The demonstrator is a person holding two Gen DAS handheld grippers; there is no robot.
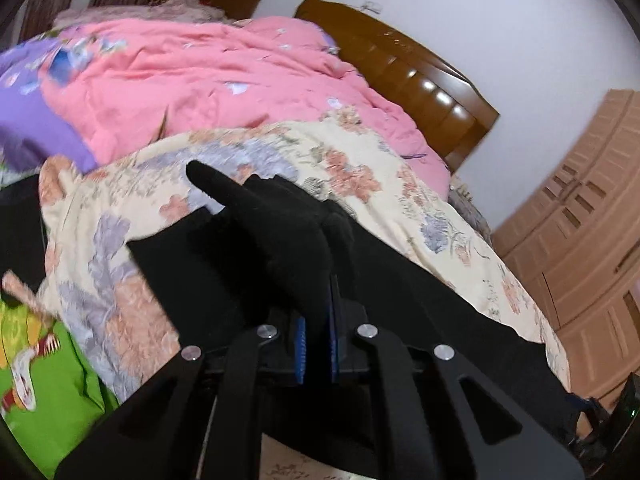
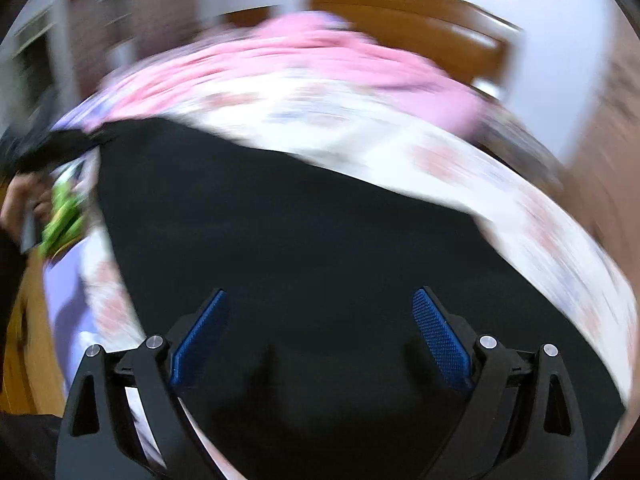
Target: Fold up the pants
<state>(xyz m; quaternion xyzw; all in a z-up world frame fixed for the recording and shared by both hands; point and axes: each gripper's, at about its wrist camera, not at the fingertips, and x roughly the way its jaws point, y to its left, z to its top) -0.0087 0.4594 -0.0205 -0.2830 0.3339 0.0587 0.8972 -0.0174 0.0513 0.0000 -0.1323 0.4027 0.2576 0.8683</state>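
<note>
The black pants (image 1: 224, 264) lie across a floral sheet (image 1: 360, 176) on the bed. My left gripper (image 1: 318, 320) is shut on a bunched fold of the black pants, which sticks up between its blue pads (image 1: 300, 340). In the blurred right wrist view the pants (image 2: 300, 248) spread wide under my right gripper (image 2: 320, 300). Its jaws stand wide apart over the cloth, and its blue pads (image 2: 440, 340) hold nothing.
A pink quilt (image 1: 224, 80) is heaped at the back of the bed against a brown wooden headboard (image 1: 420, 76). A green printed cloth (image 1: 44, 380) lies at the left. A wooden wardrobe (image 1: 592, 216) stands at the right. A person's hand (image 2: 24, 204) shows at the left edge.
</note>
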